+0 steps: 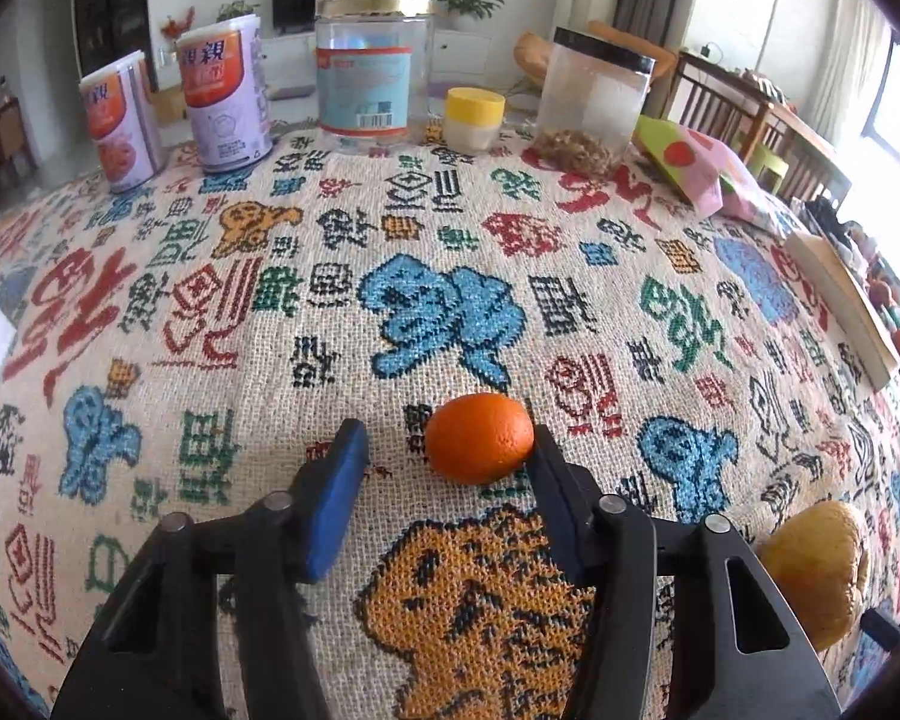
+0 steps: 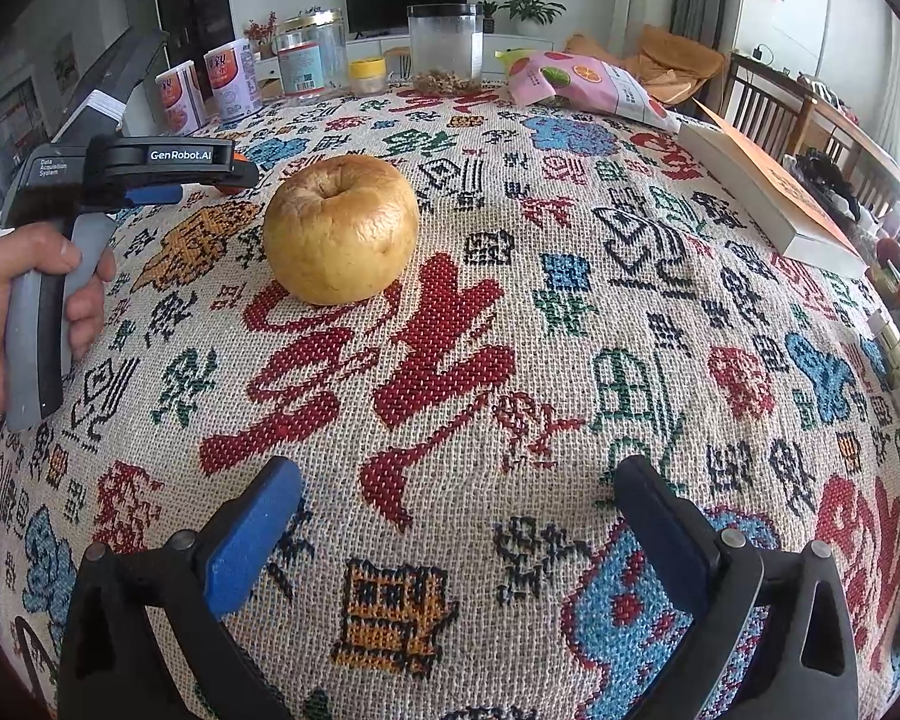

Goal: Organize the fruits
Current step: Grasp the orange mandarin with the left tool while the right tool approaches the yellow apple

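Where weave is coarse | glossy oval orange (image 1: 479,438) | touches left gripper (image 1: 450,441) finger

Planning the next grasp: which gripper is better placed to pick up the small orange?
Left. The left gripper is open with the small orange already at its fingertips, against one finger. The right gripper is open over bare tablecloth, facing the yellow apple.

Woven patterned tablecloth (image 1: 450,312) throughout. Along the far edge: two purple printed tins (image 1: 225,102), tall clear gold-lidded jar (image 1: 373,72), small yellow-capped tub (image 1: 474,118), clear black-lidded canister (image 1: 594,102). At right, pink snack bag (image 2: 588,87), white book (image 2: 768,192).
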Demonstrator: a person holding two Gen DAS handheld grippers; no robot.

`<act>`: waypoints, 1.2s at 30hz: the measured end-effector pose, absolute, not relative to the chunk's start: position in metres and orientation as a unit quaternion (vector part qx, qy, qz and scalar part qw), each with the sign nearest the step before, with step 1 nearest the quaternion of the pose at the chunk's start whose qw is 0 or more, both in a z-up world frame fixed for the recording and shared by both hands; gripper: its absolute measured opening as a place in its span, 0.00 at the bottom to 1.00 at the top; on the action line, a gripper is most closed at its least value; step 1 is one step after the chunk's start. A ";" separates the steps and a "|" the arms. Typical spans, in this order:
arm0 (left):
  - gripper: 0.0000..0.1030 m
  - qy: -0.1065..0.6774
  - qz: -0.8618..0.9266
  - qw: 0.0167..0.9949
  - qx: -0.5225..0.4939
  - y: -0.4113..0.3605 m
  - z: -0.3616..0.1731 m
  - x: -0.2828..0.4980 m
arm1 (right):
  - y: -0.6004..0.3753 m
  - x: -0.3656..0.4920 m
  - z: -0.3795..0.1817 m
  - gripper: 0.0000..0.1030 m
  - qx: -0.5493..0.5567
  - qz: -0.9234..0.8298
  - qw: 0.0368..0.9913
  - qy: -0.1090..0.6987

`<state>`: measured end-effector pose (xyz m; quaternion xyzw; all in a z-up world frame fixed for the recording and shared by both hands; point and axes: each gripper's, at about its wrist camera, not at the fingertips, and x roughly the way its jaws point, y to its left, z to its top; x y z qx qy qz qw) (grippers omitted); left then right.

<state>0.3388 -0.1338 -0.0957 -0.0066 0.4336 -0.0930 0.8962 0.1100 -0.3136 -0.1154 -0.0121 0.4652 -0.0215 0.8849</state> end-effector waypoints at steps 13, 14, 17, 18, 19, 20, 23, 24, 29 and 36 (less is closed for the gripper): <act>0.32 0.442 -0.142 0.886 0.017 -0.087 -0.087 0.191 | -0.313 0.112 -0.115 1.00 -0.012 -0.022 0.885 0.466; 0.34 0.442 -0.140 0.886 0.024 -0.083 -0.091 0.181 | -0.313 0.112 -0.115 1.00 -0.012 -0.022 0.885 0.466; 0.43 0.426 -0.137 0.894 0.037 -0.075 -0.094 0.160 | -0.313 0.112 -0.115 1.00 -0.012 -0.022 0.885 0.466; 0.45 0.424 -0.140 0.894 0.041 -0.075 -0.094 0.156 | -0.313 0.112 -0.115 1.00 -0.012 -0.022 0.885 0.466; 0.53 0.424 -0.140 0.894 0.046 -0.075 -0.094 0.153 | -0.313 0.112 -0.115 1.00 -0.012 -0.022 0.885 0.466; 0.64 0.424 -0.132 0.894 0.050 -0.075 -0.094 0.151 | -0.313 0.112 -0.115 1.00 -0.012 -0.022 0.885 0.466; 0.73 0.432 -0.124 0.893 0.041 -0.071 -0.096 0.152 | -0.313 0.112 -0.115 1.00 -0.012 -0.022 0.885 0.466; 0.76 0.435 -0.122 0.891 0.041 -0.071 -0.097 0.153 | -0.313 0.112 -0.115 1.00 -0.012 -0.022 0.885 0.466; 0.97 0.443 -0.107 0.888 0.063 -0.080 -0.101 0.155 | -0.313 0.112 -0.115 1.00 -0.012 -0.022 0.885 0.466; 0.99 0.447 -0.102 0.887 0.055 -0.077 -0.103 0.156 | -0.313 0.112 -0.115 1.00 -0.012 -0.021 0.885 0.466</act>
